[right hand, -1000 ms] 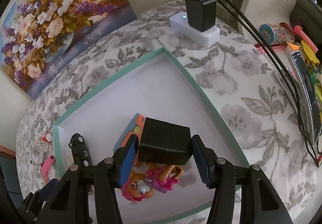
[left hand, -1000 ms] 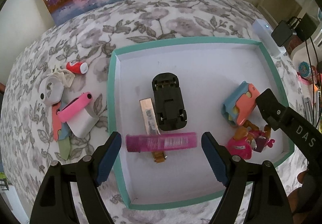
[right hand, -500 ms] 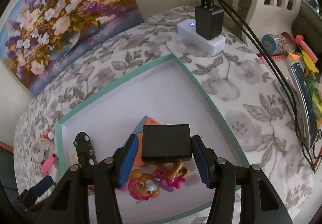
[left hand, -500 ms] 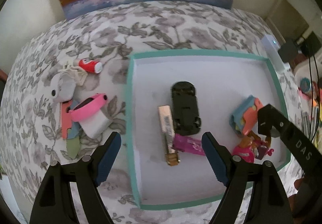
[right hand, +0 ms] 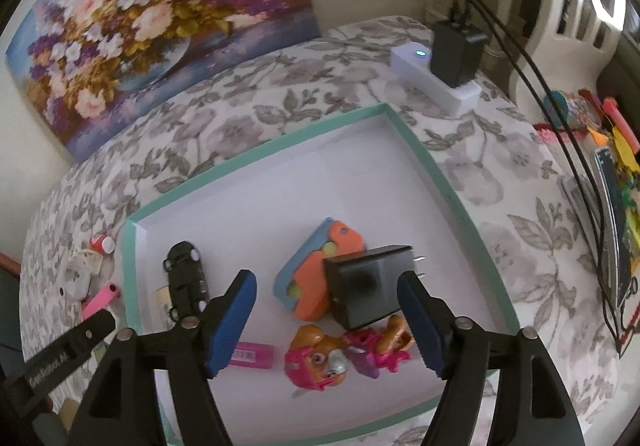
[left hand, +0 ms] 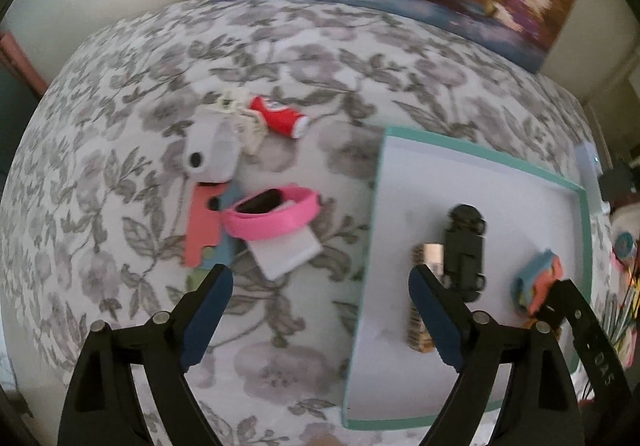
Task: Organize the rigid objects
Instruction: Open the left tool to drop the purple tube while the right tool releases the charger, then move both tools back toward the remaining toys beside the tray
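In the right wrist view my right gripper (right hand: 326,308) hangs over the teal-rimmed tray (right hand: 440,181), and its jaws are opening. Between them a black charger block (right hand: 368,286) lies tilted on an orange-and-blue toy (right hand: 308,278) and a pink pup figure (right hand: 320,358); the pads do not press it. A black toy car (right hand: 184,278) and a pink tube (right hand: 252,354) also lie in the tray. My left gripper (left hand: 320,286) is opening over the floral cloth left of the tray (left hand: 384,205), with nothing between its fingers. Just beyond it lie a pink wristband (left hand: 272,217) and a white card (left hand: 284,254).
A red mini can (left hand: 280,117), a white device (left hand: 212,157) and a salmon piece (left hand: 202,226) lie on the cloth. Behind the tray sits a white power strip (right hand: 436,77) holding a black adapter (right hand: 456,53) with cables. A flower painting (right hand: 152,21) leans on the wall.
The right jaws spread and the charger block dropped from their grip onto the toys. The left gripper swung left, from over the pink tube in the tray to over the cloth.
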